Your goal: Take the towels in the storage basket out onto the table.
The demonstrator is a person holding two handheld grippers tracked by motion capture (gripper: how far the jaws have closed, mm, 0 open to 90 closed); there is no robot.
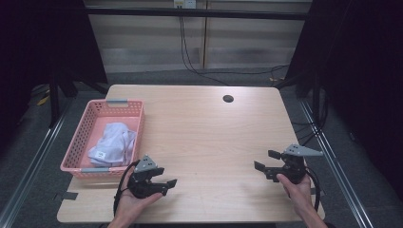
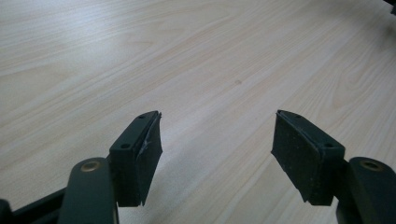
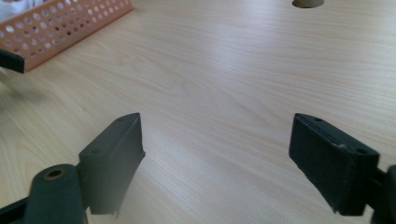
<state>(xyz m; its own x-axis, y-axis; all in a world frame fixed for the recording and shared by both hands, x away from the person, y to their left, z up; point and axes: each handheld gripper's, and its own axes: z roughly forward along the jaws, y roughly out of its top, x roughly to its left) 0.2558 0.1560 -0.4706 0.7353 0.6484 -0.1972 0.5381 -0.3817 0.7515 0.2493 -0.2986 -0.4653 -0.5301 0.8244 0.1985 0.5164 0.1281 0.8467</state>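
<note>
Pink perforated basket (white cloth inside), pale wood-grain table.

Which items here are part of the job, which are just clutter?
Job:
- pink basket
- white cloth lying in it
- left gripper, open, empty
- right gripper, open, empty

Lying about:
- cable hole in the table
- black cables on the floor behind

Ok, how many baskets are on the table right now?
1: the pink basket stands at the table's left edge, with white cloth inside, just beyond the left gripper.
</note>
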